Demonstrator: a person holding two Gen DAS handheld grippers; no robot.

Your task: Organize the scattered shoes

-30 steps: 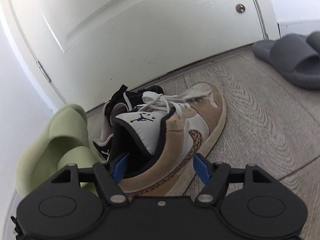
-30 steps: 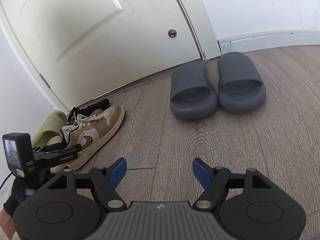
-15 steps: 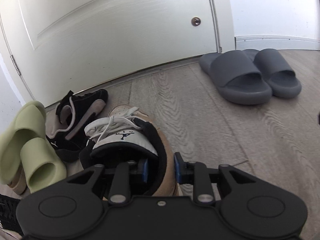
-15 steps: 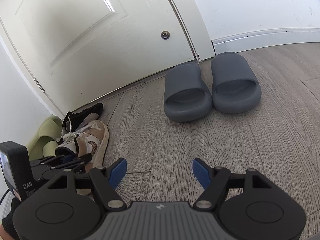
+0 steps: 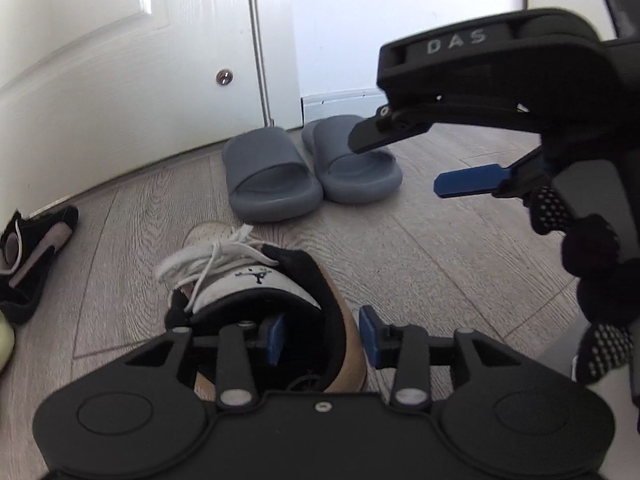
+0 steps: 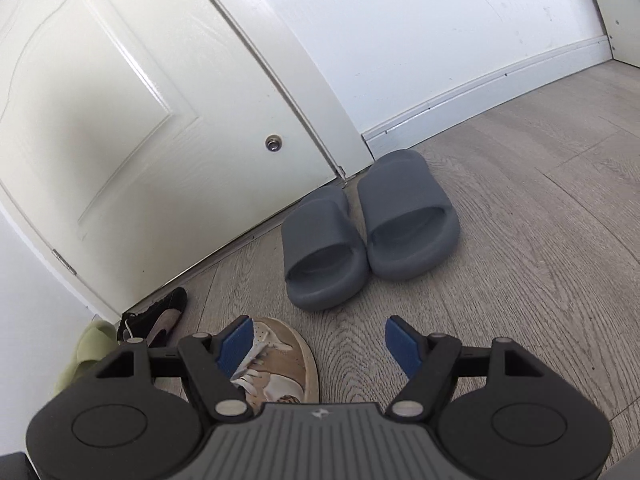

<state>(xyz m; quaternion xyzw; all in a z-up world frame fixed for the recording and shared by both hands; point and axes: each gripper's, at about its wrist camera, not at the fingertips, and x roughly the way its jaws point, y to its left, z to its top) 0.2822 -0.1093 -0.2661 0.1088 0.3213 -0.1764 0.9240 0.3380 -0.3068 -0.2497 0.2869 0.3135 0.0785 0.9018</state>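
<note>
A tan and white sneaker stands on the wood floor, toe toward the door; its toe also shows as the sneaker in the right wrist view. My left gripper straddles its heel collar, one pad inside the shoe and one outside. Its jaws are opening and the outer pad stands just off the collar. My right gripper is open and empty, hovering above and right of the sneaker; the left wrist view shows this right gripper from the side. A pair of grey slides sits ahead by the door frame.
A black sneaker lies at the left by the white door, with green slides beside it near the wall. A gloved hand holds the right gripper. The grey slides are close ahead of the sneaker's toe.
The left gripper shut on the sneaker's collar and carried it right, away from the black sneaker and green slides toward the grey slides; its jaws have now parted. The right gripper moved in over the sneaker.
</note>
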